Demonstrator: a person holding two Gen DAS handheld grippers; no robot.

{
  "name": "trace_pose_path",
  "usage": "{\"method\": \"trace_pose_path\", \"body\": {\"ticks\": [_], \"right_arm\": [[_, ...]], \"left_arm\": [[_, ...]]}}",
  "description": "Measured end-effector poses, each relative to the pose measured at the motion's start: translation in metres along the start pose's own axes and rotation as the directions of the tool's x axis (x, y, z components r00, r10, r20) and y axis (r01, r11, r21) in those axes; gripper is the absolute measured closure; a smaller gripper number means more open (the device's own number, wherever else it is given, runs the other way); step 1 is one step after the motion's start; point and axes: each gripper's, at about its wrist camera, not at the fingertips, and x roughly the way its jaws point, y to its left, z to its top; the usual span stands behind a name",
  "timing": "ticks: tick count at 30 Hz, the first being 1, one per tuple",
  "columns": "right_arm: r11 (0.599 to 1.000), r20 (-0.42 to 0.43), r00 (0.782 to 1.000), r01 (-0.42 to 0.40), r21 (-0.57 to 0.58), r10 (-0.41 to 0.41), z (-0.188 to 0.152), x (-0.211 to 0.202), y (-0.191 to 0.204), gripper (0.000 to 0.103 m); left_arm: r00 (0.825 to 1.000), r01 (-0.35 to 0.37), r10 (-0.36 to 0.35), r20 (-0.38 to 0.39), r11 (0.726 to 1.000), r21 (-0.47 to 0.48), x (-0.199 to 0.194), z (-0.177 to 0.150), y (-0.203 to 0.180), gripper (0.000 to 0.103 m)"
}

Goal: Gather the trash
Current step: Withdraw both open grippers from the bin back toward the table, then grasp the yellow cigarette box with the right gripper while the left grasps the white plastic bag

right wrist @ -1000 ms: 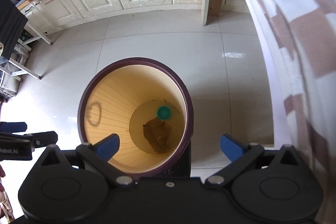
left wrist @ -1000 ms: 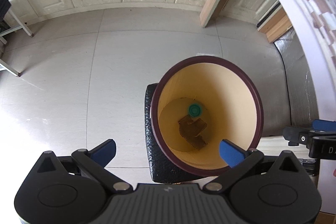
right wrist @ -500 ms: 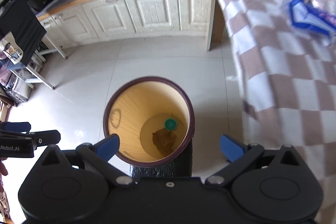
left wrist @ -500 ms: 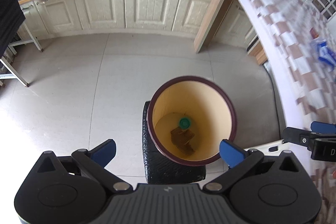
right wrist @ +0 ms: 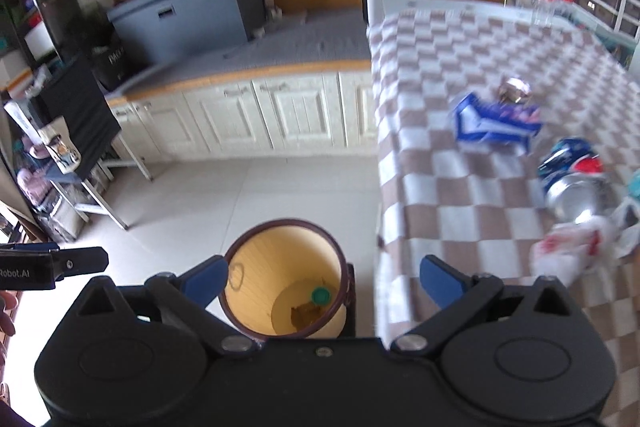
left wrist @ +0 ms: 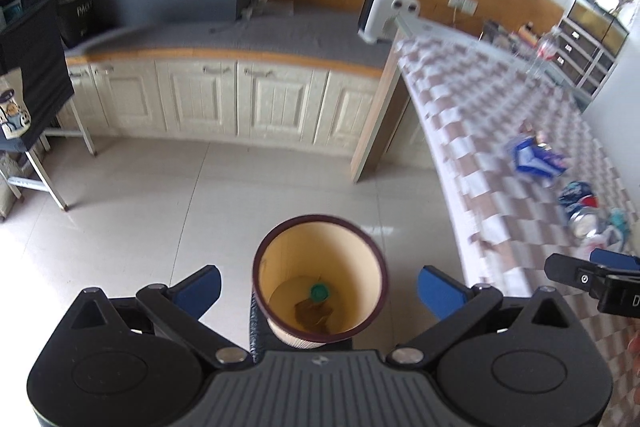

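Left gripper (left wrist: 318, 285): spread wide, holding nothing, above the bin.
Bin (right wrist: 284, 255): on the floor beside the table; a green cap (right wrist: 321, 295) and brown scrap lie at its bottom.
Right gripper (right wrist: 320, 281): also spread and empty.
Trash: blue wrapper (right wrist: 496, 123), crushed can (right wrist: 572, 179) and white bag (right wrist: 568, 251) on the checked cloth (right wrist: 460, 203).
Risk: the can looks likely to roll if nudged; a snagged cloth could drag litter off the edge.

A maroon-rimmed yellow bin (left wrist: 320, 269) holds a green cap (left wrist: 320, 292); the tablecloth (right wrist: 472, 75) is brown-and-white checked.
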Motion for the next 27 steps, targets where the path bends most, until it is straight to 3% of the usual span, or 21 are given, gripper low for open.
{"method": "trace_pose_path", "body": {"ticks": [6,15,27], "right_arm": [[1.000,0.113,0.994,-0.009,-0.002,0.009,-0.011,-0.061,-0.033,0.000],[1.000,0.254,0.967,0.023,0.008,-0.024,-0.046,-0.149,-0.097,0.000],[0.986,0.327,0.931,0.141,0.090,-0.163,-0.092,-0.224,-0.190,0.000]], "left_arm": [[0.996,0.010,-0.012,0.093,1.000,0.016,-0.042,-0.019,-0.047,0.000],[0.977,0.057,-0.071,0.199,0.996,0.072,-0.082,-0.048,-0.131,0.000],[0.956,0.168,-0.216,0.197,0.958,0.233,-0.083,-0.060,-0.242,0.000]]}}
